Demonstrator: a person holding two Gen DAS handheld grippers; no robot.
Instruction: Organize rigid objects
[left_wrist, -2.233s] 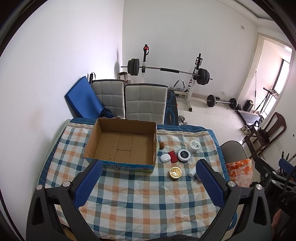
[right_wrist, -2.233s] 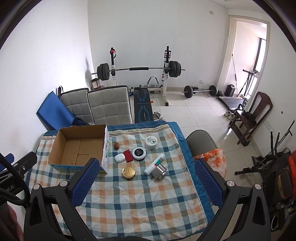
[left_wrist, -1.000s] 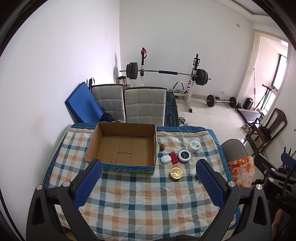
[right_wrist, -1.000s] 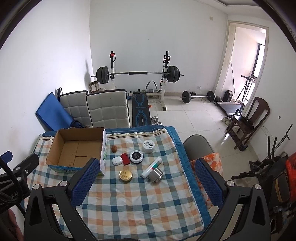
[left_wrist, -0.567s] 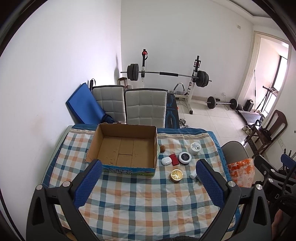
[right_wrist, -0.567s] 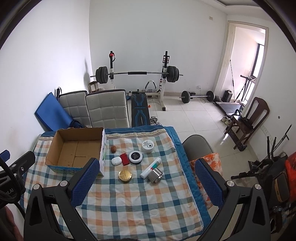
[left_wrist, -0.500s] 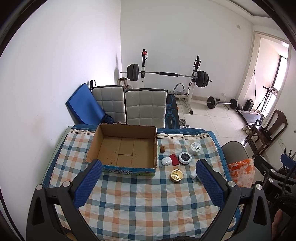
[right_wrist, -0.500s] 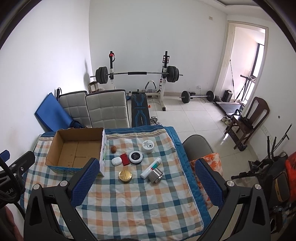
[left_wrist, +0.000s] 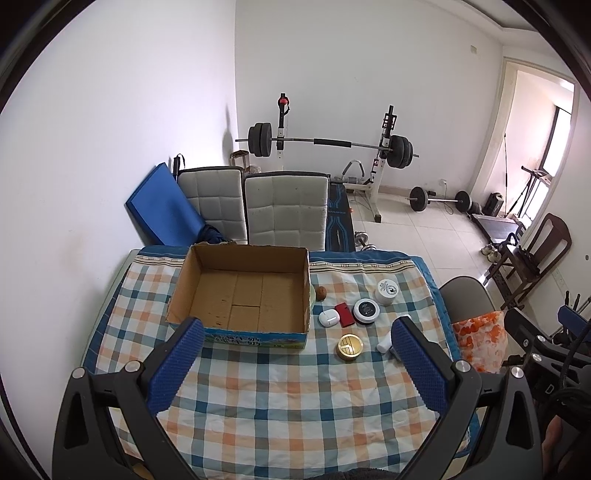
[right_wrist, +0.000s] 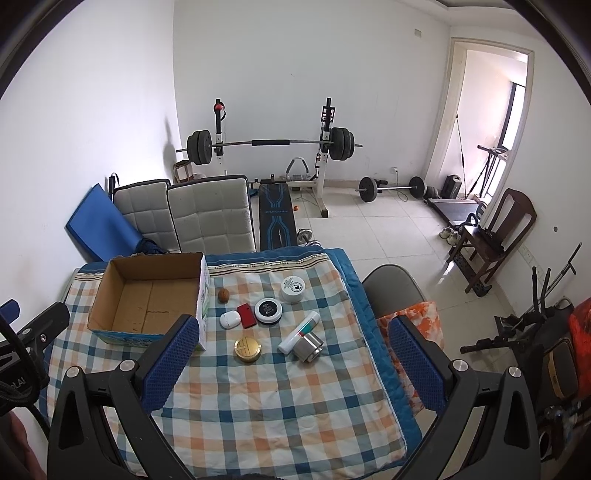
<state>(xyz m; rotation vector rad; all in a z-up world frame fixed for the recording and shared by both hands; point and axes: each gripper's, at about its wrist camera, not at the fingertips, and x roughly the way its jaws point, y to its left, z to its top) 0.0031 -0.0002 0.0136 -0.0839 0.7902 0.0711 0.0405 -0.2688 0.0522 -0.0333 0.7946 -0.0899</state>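
Overhead, both grippers hang empty, fingers spread. Left gripper (left_wrist: 295, 347) faces the empty cardboard box (left_wrist: 243, 295); the small items, gold tin (right_wrist: 248, 349) included, lie ahead of the right gripper (right_wrist: 291, 345), nearer that hand.

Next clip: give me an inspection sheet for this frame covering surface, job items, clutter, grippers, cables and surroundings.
Surface: table under a checked cloth, lying flat.
Job's things: open cardboard box, nothing seen inside; beside it a walnut-like brown ball, white case, red case, black-lidded jar, white jar, gold tin, white tube, metal block.
Clutter: nothing seen on the cloth.
Grippers: left hand-held gripper open, holding nothing; right hand-held gripper open, holding nothing; both above the near edge.
Cables: black cable by the left hand-held gripper.
Surroundings: two padded chairs, barbell rack, blue mat.
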